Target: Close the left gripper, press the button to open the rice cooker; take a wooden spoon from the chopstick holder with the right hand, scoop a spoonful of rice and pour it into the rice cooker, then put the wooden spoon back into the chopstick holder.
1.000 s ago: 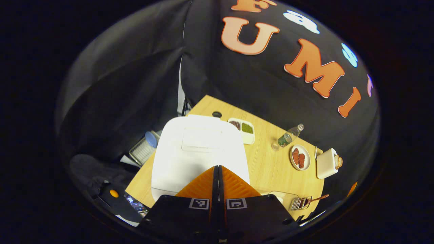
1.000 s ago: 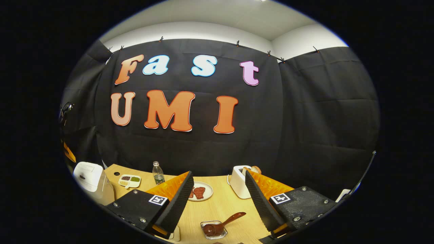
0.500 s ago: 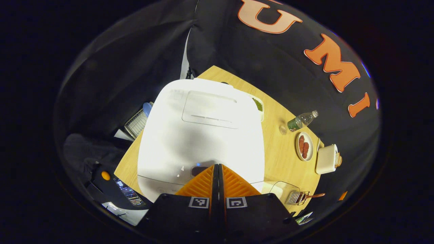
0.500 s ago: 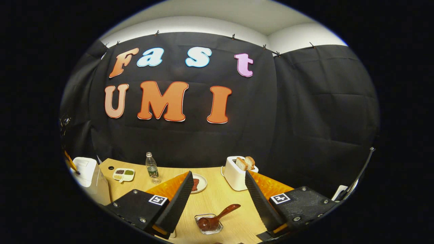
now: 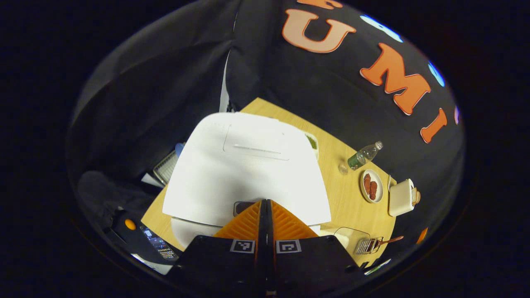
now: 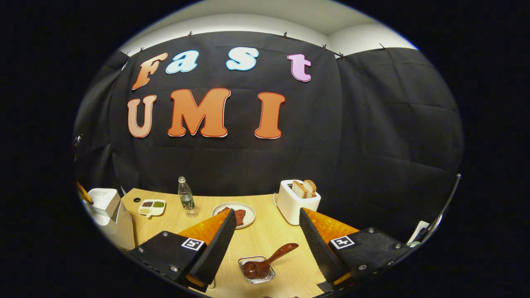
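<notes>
The white rice cooker (image 5: 248, 174) lies right below my left gripper (image 5: 265, 202), which is shut, with its tips at the dark button (image 5: 241, 206) on the lid's front edge. The lid's front stands a little off the body (image 5: 188, 234). A wooden spoon (image 6: 271, 260) rests with its bowl in the small wire chopstick holder (image 6: 256, 271) on the table, in front of and below my right gripper (image 6: 267, 213), which is open and holds nothing. The holder (image 5: 367, 246) and the spoon handle (image 5: 391, 239) also appear at the right in the left gripper view.
On the wooden table (image 6: 265, 236) stand a white toaster (image 6: 296, 200) with bread, a plate of meat (image 6: 244, 215), a water bottle (image 6: 186, 200) and a divided dish of beans (image 6: 151, 207). A clear container (image 5: 348, 236) sits beside the cooker.
The left gripper came down onto the cooker's button and has drawn back a little; the lid's front edge now stands off the body. The right gripper has dipped toward the spoon.
</notes>
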